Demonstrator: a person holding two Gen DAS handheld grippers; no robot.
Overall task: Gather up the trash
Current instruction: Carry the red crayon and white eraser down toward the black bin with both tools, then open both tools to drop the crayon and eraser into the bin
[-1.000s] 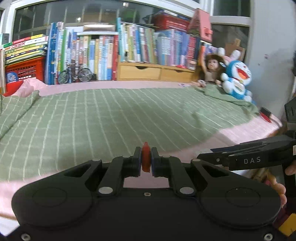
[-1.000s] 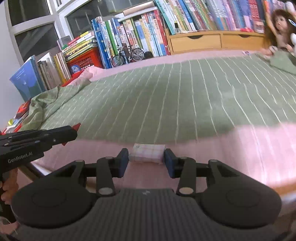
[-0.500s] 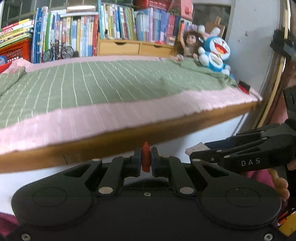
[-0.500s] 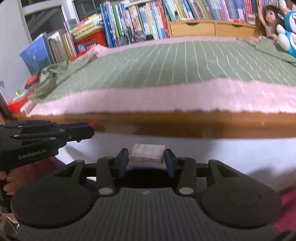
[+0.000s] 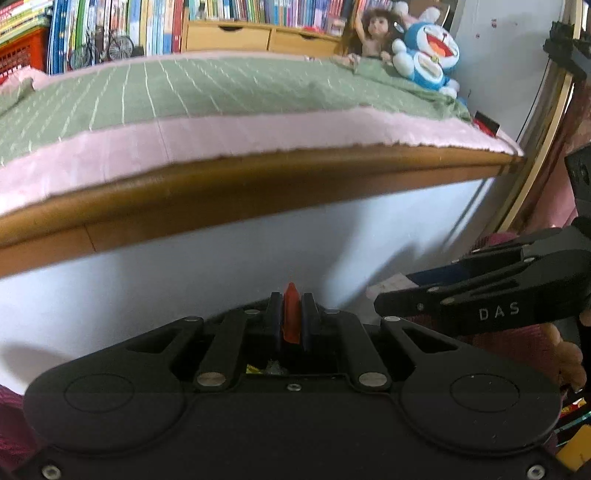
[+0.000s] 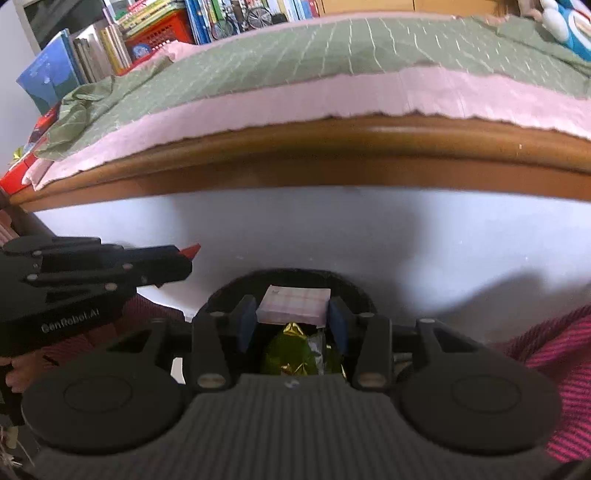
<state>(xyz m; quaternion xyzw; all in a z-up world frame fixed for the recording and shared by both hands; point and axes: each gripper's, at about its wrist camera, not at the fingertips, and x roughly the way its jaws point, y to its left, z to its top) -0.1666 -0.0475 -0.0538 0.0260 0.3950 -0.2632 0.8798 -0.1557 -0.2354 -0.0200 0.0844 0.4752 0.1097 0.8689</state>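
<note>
My left gripper is shut on a small red scrap that stands upright between the pads. My right gripper is shut on a pink-and-white checked packet. Right under the packet is the round black rim of a bin, with a green-gold foil wrapper lying inside. Both grippers hang side by side in front of the bed's white side panel. In the right wrist view the left gripper shows at the left with the red scrap's tip poking out. The right gripper shows at the right of the left wrist view.
The bed's wooden edge runs above both grippers, under a pink sheet and a green checked blanket. Books, a doll and a blue plush toy line the far side. Magenta striped fabric lies at the right.
Both grippers have come back off the bed top and sunk below its wooden edge, still holding their pieces. The bin with the foil wrapper has come into view under the right gripper.
</note>
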